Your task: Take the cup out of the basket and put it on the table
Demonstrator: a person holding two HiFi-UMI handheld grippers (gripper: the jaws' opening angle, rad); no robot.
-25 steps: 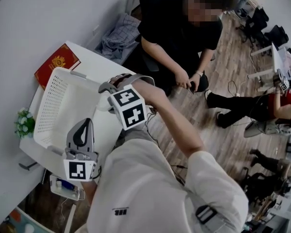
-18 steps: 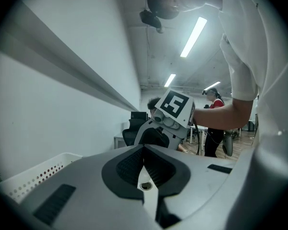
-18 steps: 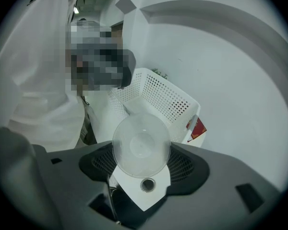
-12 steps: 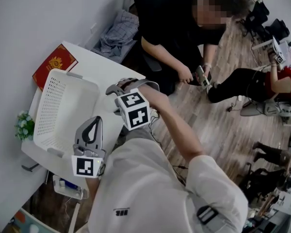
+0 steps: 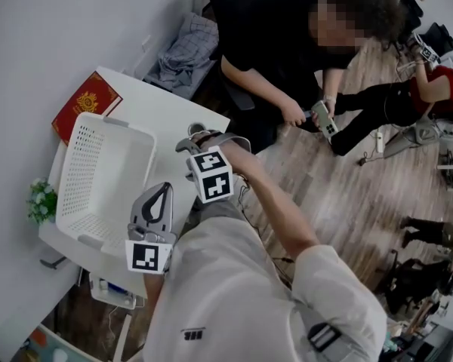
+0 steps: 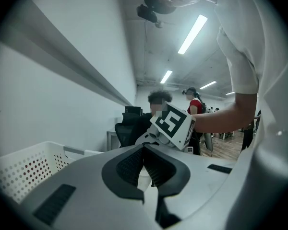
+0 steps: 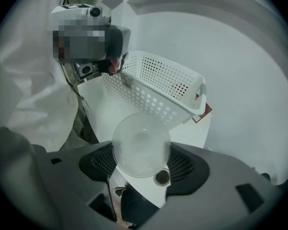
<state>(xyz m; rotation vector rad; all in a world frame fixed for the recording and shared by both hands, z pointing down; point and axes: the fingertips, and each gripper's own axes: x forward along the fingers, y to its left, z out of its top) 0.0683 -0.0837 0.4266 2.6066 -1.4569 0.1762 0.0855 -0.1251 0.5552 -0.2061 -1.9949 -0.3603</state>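
Note:
A translucent plastic cup [image 7: 141,145] sits between the jaws of my right gripper [image 7: 141,163], which is shut on it and points steeply down at the white table [image 7: 100,107]. In the head view the right gripper [image 5: 192,143] is over the table's right part, just right of the white perforated basket [image 5: 79,168]; the cup is mostly hidden under it there. My left gripper [image 5: 163,190] is shut with nothing in it, by the basket's near right corner. Seen from the left gripper [image 6: 144,152], the basket [image 6: 24,169] is at the lower left.
A red book [image 5: 87,100] lies behind the basket at the table's far corner. A small plant [image 5: 41,202] stands left of the basket. A seated person in black [image 5: 279,51] holding a phone is just past the table's right edge. A bare strip of table [image 5: 166,100] lies right of the basket.
My right gripper has sunk toward the table with the cup and drifted right, away from the basket. My left gripper has moved right, off the basket's near corner.

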